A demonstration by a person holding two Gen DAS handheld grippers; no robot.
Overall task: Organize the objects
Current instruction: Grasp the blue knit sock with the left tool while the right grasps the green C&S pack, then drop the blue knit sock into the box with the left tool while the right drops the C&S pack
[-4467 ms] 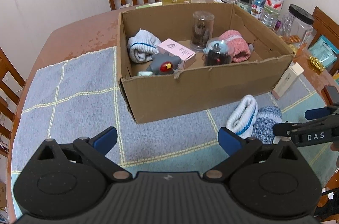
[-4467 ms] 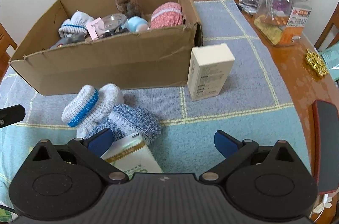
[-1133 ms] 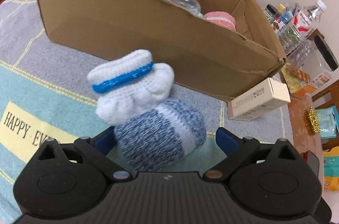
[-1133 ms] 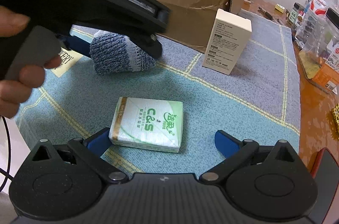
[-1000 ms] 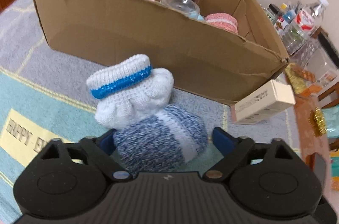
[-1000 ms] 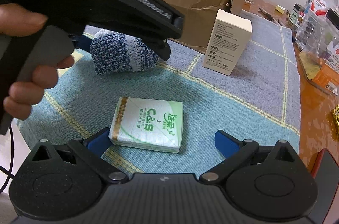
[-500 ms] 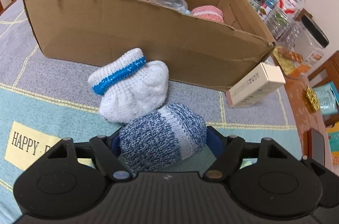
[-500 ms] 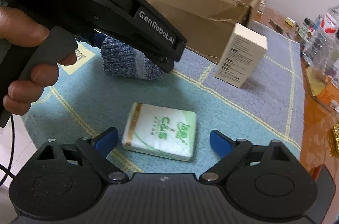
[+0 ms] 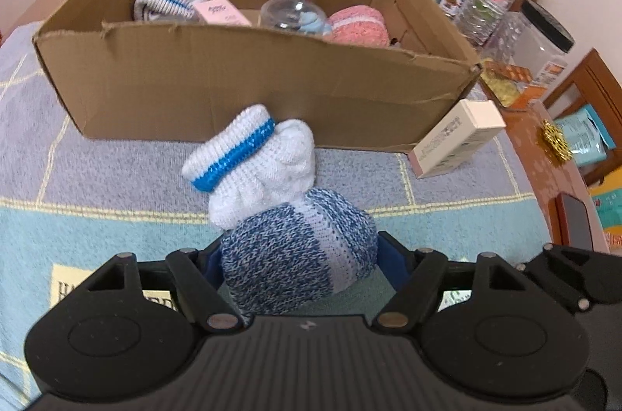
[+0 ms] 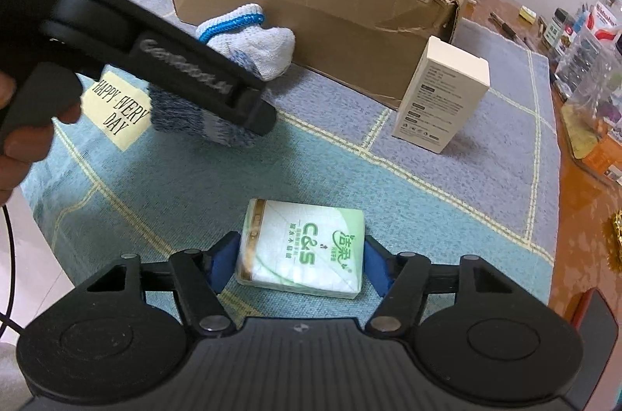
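Jaws of right gripper (image 10: 299, 261) have just closed onto tissue pack (image 10: 303, 251).

Even indoor light, fisheye-bent edges, slight blur

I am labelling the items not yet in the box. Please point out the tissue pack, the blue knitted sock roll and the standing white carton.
tissue pack (image 10: 307, 249), right wrist view, on its printed top face.
blue knitted sock roll (image 9: 287, 255), left wrist view, on its dark mottled side.
white carton (image 10: 443, 100), right wrist view, on its printed front face.

The blue-marled knitted sock roll (image 9: 295, 255) looks coarse and woolly. The brown corrugated cardboard box (image 9: 248, 80) is matt, its edges torn. The green-and-white tissue pack (image 10: 303, 251) has glossy plastic wrap.
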